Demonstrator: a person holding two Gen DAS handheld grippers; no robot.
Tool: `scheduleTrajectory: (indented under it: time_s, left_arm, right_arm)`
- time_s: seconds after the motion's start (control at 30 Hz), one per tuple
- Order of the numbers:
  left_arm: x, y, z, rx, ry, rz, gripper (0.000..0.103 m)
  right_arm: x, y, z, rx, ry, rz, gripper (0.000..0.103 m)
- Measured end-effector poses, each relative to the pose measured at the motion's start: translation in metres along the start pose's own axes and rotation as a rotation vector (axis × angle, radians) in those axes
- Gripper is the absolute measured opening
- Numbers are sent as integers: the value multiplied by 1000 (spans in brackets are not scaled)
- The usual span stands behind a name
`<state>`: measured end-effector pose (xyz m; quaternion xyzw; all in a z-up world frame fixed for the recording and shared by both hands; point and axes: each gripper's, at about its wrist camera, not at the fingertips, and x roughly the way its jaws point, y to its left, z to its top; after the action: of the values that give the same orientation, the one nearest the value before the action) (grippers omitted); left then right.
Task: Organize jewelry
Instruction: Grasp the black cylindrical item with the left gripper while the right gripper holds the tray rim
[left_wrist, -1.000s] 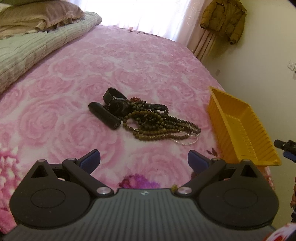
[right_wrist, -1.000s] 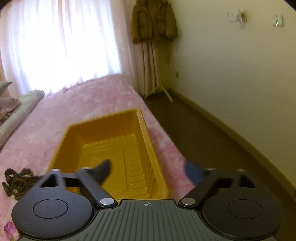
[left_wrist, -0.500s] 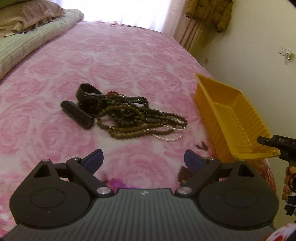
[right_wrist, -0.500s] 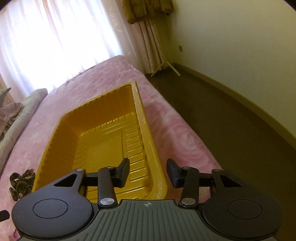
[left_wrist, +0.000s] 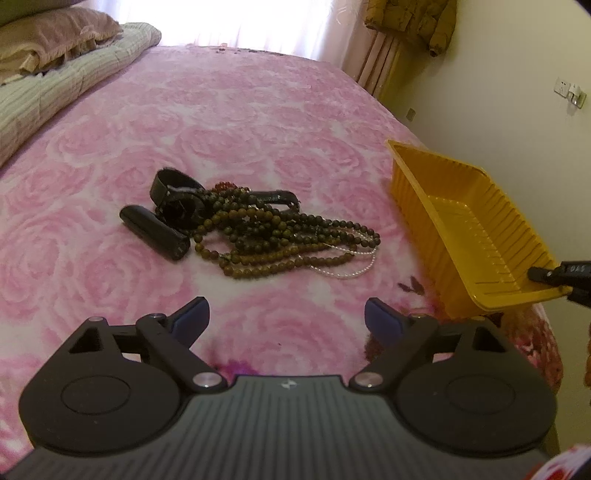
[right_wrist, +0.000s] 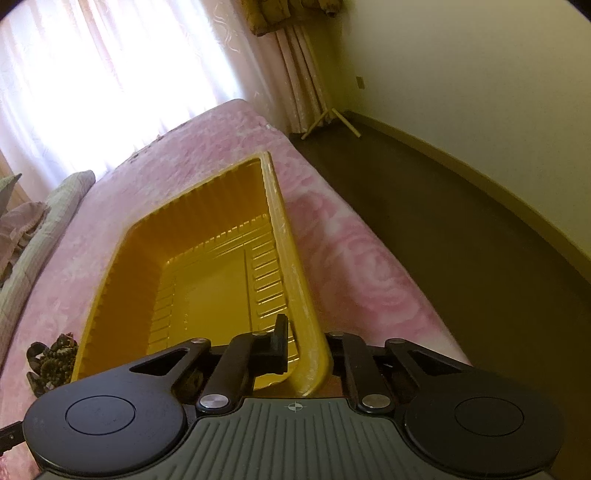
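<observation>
A tangle of dark bead necklaces (left_wrist: 273, 240) lies mid-bed with a thin pearl string, a black watch (left_wrist: 177, 199) and a black cylinder (left_wrist: 155, 232). My left gripper (left_wrist: 286, 317) hovers short of the pile; its jaws are closing slightly and have nothing between them. To the right sits an empty yellow tray (left_wrist: 461, 229). My right gripper (right_wrist: 303, 343) is shut on the near right corner of the tray's rim (right_wrist: 295, 280). One finger (right_wrist: 279, 339) is inside the wall and the other is hidden outside it. The pile (right_wrist: 51, 358) shows at the far left.
A pink rose bedspread (left_wrist: 258, 110) covers the bed. A folded quilt and pillow (left_wrist: 55, 74) lie at the back left. The bed edge drops to dark floor (right_wrist: 443, 221) right of the tray. A jacket (left_wrist: 410, 22) hangs by the curtain.
The right gripper's jaws came together onto the tray's corner rim as it moved in. The left gripper dipped slightly toward the bed, jaws a little narrower.
</observation>
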<state>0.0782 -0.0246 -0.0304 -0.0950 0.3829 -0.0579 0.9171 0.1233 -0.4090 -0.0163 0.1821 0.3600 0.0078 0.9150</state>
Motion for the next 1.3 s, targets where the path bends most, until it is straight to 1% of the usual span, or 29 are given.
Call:
scheduleTrajectory:
  time_s: [0.07, 0.2, 0.3, 0.43, 0.5, 0.6, 0.63, 0.77, 0.83, 0.93, 1.07, 1.17, 1.2, 1.27, 1.3]
  left_arm:
    - [-1, 2, 2, 23, -9, 8, 88]
    - [0, 7, 5, 84, -37, 50, 86]
    - [3, 18, 10, 128, -48, 78, 85]
    - [12, 41, 18, 169, -60, 166, 83]
    - [19, 51, 24, 200, -62, 189, 83]
    - [28, 64, 31, 241, -58, 181, 86]
    - [32, 68, 34, 264, -55, 169, 87]
    - [50, 80, 38, 331, -15, 113, 89]
    - [58, 85, 39, 356, -4, 96, 89]
    - [69, 88, 38, 413, 0, 106, 89]
    - [75, 94, 40, 454, 11, 60, 90]
    - [77, 96, 42, 485, 18, 43, 90]
    - [77, 96, 43, 488, 24, 37, 89]
    - [78, 97, 45, 485, 39, 18, 83]
    - [78, 98, 46, 482, 45, 8, 76]
  right_arm:
    - [-4, 5, 4, -35, 2, -9, 6]
    - [-16, 28, 9, -194, -30, -65, 5]
    - [-24, 40, 11, -264, -39, -83, 5]
    - [-31, 56, 13, -360, -58, -114, 5]
    - [-33, 64, 12, -416, -58, -123, 5]
    - [-35, 74, 11, -499, -50, -131, 5]
    - [-35, 77, 13, -521, -47, -135, 5]
    - [-33, 91, 16, -576, -45, -169, 5]
    - [-30, 95, 16, -574, -41, -180, 5]
    - [-27, 99, 14, -583, -42, -200, 5]
    - [-25, 99, 14, -575, -36, -211, 5]
    - [-25, 98, 14, -569, -36, -215, 5]
    - [-25, 97, 14, -568, -34, -217, 5]
    - [-25, 96, 14, -561, -34, -218, 5]
    - [-25, 96, 14, -560, -34, -219, 5]
